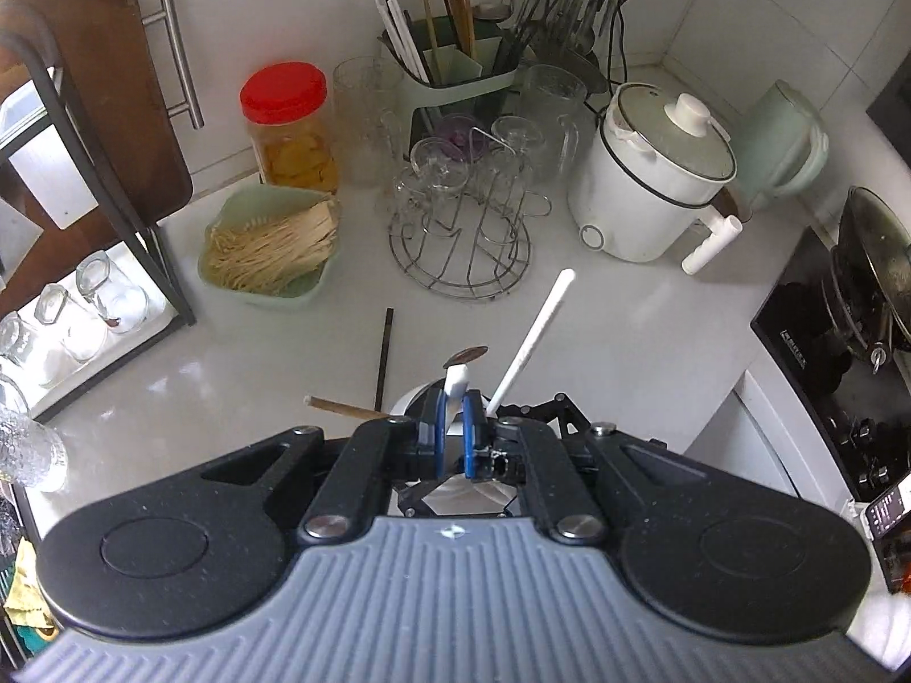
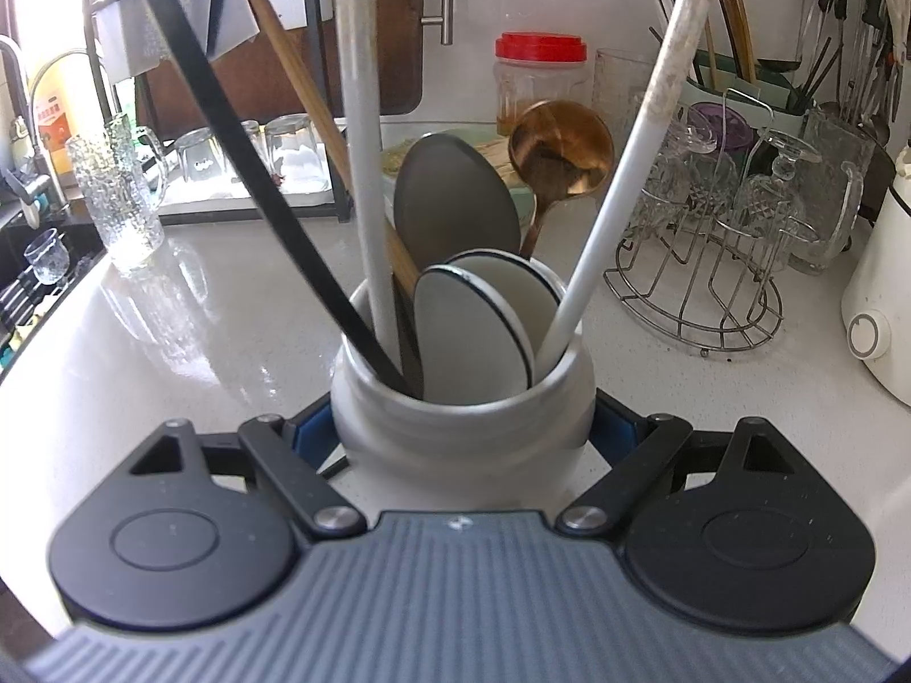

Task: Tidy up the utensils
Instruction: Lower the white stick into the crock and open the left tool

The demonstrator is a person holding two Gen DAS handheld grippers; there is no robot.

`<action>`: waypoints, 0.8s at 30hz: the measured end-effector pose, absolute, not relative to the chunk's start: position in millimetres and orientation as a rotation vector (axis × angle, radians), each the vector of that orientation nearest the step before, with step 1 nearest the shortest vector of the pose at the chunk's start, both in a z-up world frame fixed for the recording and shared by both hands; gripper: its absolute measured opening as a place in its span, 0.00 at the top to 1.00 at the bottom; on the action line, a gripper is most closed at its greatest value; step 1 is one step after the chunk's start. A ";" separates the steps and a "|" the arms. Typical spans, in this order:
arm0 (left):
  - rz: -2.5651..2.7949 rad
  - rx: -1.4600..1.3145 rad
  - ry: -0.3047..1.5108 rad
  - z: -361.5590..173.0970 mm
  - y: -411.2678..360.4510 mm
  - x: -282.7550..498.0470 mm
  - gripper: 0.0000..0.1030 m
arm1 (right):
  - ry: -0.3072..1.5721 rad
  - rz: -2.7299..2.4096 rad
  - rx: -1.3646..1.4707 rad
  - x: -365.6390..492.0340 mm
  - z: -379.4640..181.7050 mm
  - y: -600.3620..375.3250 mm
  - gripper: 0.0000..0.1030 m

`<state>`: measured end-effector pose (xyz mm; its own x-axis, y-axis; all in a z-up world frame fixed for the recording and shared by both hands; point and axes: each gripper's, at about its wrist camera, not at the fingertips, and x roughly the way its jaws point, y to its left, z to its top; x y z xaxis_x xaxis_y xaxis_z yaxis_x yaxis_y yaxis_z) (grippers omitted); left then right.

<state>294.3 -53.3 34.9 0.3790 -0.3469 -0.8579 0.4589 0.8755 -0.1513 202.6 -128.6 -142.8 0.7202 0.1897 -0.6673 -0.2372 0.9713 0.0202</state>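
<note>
A white ceramic jar [image 2: 461, 421] stands on the white counter, gripped on both sides by my right gripper [image 2: 462, 427]. It holds white chopsticks [image 2: 612, 210], a black chopstick [image 2: 250, 165], a wooden one [image 2: 296, 85], a gold spoon [image 2: 561, 151], a grey spoon [image 2: 452, 205] and white spoons [image 2: 472, 330]. My left gripper [image 1: 454, 424] hovers just above the jar [image 1: 411, 398] and is shut on a white chopstick end [image 1: 455, 381]. The other utensils fan out around it, among them a white chopstick [image 1: 535, 333].
A green utensil caddy [image 1: 455, 68] with chopsticks stands at the back wall. A wire rack of glasses [image 1: 461, 210], a red-lidded jar [image 1: 287, 125], a green noodle bowl [image 1: 267, 245] and a white cooker [image 1: 649, 171] stand behind. A stove [image 1: 837, 353] lies right.
</note>
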 end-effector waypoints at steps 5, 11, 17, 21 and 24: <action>-0.533 0.135 1.058 36.2 -56.1 295.6 0.93 | 0.727 0.235 -0.069 201.7 -142.9 -128.8 0.12; -0.547 0.124 1.029 40.8 -53.5 297.4 0.82 | 0.725 0.235 -0.071 201.2 -143.0 -128.5 0.12; -0.537 0.080 0.944 56.5 -39.6 299.4 0.67 | 0.720 0.238 -0.072 200.8 -142.6 -129.2 0.12; -0.499 0.062 0.874 68.3 -26.7 304.7 0.66 | 0.717 0.239 -0.075 201.0 -142.5 -129.3 0.12; -0.455 0.057 0.832 72.3 -13.5 313.8 0.66 | 0.714 0.241 -0.076 200.4 -142.6 -129.0 0.12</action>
<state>313.8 -13.5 72.3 0.5831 -0.3677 -0.7244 0.4119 0.9024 -0.1265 200.4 -129.0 -142.6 0.7298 0.1925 -0.6560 -0.2442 0.9696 0.0129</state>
